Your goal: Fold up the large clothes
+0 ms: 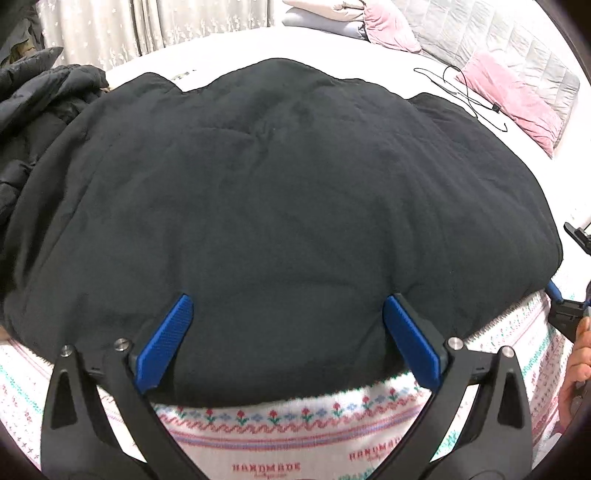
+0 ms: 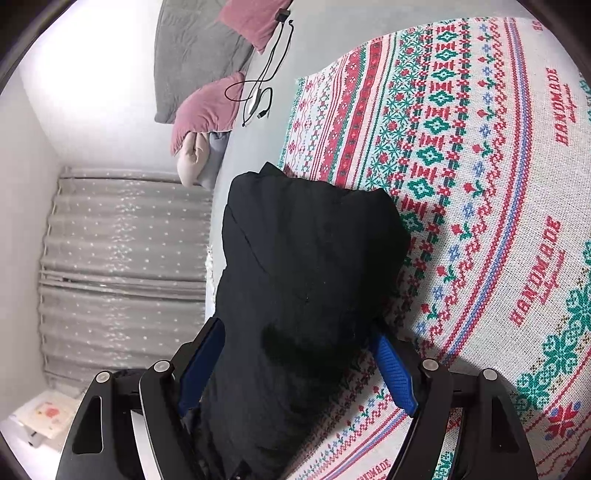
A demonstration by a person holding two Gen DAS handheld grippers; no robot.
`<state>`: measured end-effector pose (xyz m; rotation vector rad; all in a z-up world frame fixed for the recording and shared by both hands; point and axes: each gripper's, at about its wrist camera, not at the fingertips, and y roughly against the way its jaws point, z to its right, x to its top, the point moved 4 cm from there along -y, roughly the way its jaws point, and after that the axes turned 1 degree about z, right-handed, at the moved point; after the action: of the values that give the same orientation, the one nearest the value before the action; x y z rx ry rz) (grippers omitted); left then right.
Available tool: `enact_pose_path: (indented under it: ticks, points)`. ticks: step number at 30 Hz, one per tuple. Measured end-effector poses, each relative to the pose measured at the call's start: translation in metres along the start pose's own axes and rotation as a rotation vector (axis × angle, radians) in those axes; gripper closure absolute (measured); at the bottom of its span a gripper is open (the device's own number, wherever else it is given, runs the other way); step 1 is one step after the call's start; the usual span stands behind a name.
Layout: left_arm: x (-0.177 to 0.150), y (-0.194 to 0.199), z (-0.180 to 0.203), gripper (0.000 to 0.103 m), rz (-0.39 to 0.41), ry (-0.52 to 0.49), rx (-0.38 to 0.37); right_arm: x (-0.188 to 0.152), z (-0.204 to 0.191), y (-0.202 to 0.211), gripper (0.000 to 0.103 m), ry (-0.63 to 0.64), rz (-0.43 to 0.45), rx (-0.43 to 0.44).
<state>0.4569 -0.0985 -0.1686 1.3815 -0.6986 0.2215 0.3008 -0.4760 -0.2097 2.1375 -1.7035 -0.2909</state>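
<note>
A large black padded garment (image 1: 280,206) lies folded on a patterned knit blanket (image 1: 288,435) on the bed. My left gripper (image 1: 288,314) is open, its blue pads (image 1: 166,343) spread wide over the garment's near edge, holding nothing. In the right wrist view the same garment (image 2: 310,266) lies between my right gripper's (image 2: 299,343) open blue pads (image 2: 393,373), which sit on either side of its end. The jaws are wide apart and not clamped. The right gripper also shows at the left wrist view's right edge (image 1: 565,306).
A second black jacket (image 1: 33,107) is piled at the left. Pink pillows (image 1: 513,99), a grey headboard (image 1: 491,33) and a black cable (image 1: 469,96) lie at the far end of the bed. Curtains (image 2: 122,273) hang beyond. The blanket (image 2: 480,184) extends to the right.
</note>
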Motion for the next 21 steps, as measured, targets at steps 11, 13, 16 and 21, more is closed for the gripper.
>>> enact_pose_path:
  ticks: [11,13,16,21]
  points:
    - [-0.013,0.032,-0.094,0.006,-0.006,0.139,-0.061,0.001,0.002,0.003,0.021,-0.031,0.042,0.055]
    - [-0.017,0.033,-0.1,0.006,-0.009,0.13,-0.117,0.0,0.001,0.002,0.021,-0.02,0.058,0.063]
    - [-0.02,0.037,-0.099,0.006,-0.001,0.091,-0.128,-0.001,-0.002,-0.001,0.021,-0.019,0.077,0.074]
    - [-0.016,0.062,-0.116,0.006,0.066,0.099,-0.082,-0.001,0.002,0.001,0.037,-0.052,0.094,0.086]
